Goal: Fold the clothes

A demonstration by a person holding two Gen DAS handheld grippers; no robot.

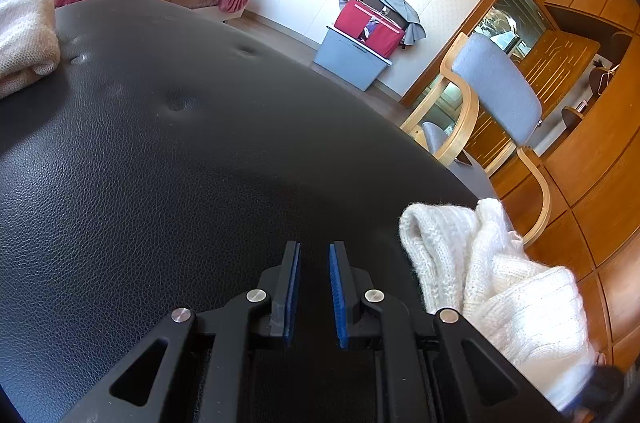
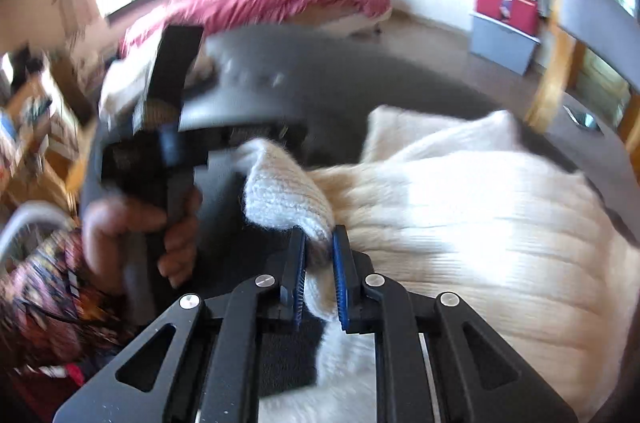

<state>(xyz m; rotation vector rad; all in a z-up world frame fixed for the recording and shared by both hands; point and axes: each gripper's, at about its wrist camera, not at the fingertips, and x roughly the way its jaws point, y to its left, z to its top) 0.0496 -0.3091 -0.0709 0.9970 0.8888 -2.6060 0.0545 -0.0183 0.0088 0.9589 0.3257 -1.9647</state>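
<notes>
- The right gripper [image 2: 319,243] pinches a fold of the white knit sweater [image 2: 480,223]; most of the sweater lies just to its right.
- The left gripper [image 1: 314,255] holds nothing, with a small gap between its blue pads [image 1: 335,275].
- It hangs over the black leather table [image 1: 160,143].
- The sweater lies just to its right.

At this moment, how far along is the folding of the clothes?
Early. Possibly done: a cream knit lies bundled at the black table's far edge. In hand: the right tool pinches a fold of the white sweater, which is still rumpled. The left tool holds nothing. Left: folding that sweater.
</notes>
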